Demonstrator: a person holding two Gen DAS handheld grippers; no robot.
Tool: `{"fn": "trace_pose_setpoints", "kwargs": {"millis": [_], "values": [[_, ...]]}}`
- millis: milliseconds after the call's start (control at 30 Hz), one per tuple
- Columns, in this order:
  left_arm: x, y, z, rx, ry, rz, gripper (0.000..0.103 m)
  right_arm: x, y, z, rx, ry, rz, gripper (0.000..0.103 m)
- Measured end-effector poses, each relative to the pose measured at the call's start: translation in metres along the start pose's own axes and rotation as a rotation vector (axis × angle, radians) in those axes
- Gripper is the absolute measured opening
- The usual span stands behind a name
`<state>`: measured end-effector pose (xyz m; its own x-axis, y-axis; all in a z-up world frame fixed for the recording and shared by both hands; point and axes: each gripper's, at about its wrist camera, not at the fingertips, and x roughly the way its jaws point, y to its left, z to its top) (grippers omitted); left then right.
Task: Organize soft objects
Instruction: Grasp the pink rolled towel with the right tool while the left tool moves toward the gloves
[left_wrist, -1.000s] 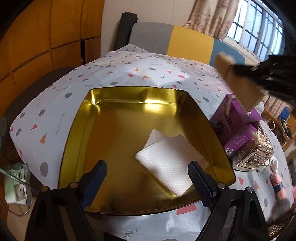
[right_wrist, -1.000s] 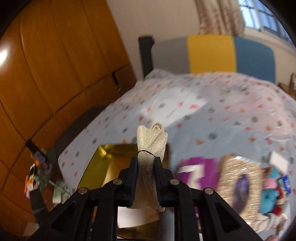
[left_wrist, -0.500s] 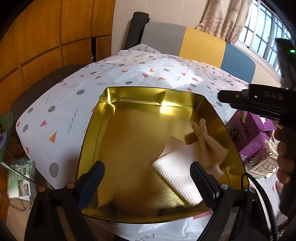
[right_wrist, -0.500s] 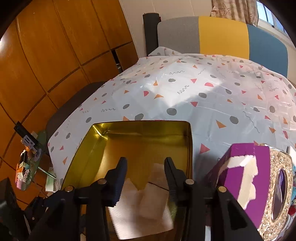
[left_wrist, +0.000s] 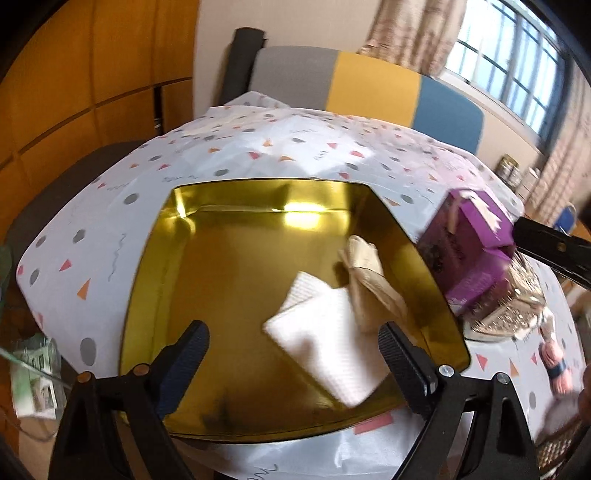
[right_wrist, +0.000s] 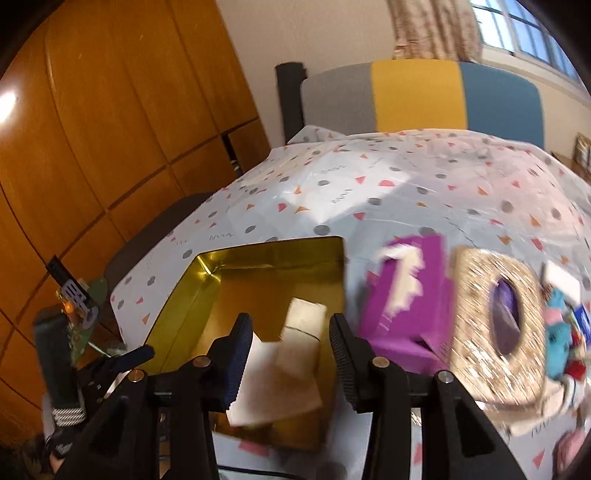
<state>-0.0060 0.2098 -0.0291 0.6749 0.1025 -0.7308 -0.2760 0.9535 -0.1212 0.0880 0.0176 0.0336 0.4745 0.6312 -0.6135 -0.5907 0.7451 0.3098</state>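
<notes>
The left tool (left_wrist: 291, 354) points steeply downward, its two black fingers (left_wrist: 402, 363) spread wide with nothing between the pads. The right tool (right_wrist: 290, 354) also tilts downward; its jaws have just been opening and now stand apart, holding nothing, the pads (right_wrist: 238, 360) clear of anything. In the right wrist view the left tool shows again at the lower left edge, gripped by a hand (right_wrist: 61, 439) in a dark glove with a striped cuff. In the left wrist view one black finger of the right tool reaches in from the right edge.

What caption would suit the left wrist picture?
Open left gripper hovering over a gold tin holding a white cloth and beige bundle.
</notes>
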Motion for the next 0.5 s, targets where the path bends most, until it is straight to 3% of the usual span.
{"fn": "trace_pose_setpoints", "kwargs": {"millis": [233, 400, 500], "values": [[-0.004, -0.018, 0.001, 0.037, -0.001, -0.046, 0.092, -0.06, -0.051, -0.032, 0.071, -0.006, -0.085, 0.043], [-0.006, -0.031, 0.004, 0.087, 0.009, -0.104, 0.091, -0.095, -0.111, -0.052, 0.127, 0.109, -0.207, 0.046], [-0.008, -0.04, 0.003, 0.113, 0.009, -0.148, 0.091, -0.115, -0.153, -0.061, 0.118, 0.213, -0.31, 0.061]]}}
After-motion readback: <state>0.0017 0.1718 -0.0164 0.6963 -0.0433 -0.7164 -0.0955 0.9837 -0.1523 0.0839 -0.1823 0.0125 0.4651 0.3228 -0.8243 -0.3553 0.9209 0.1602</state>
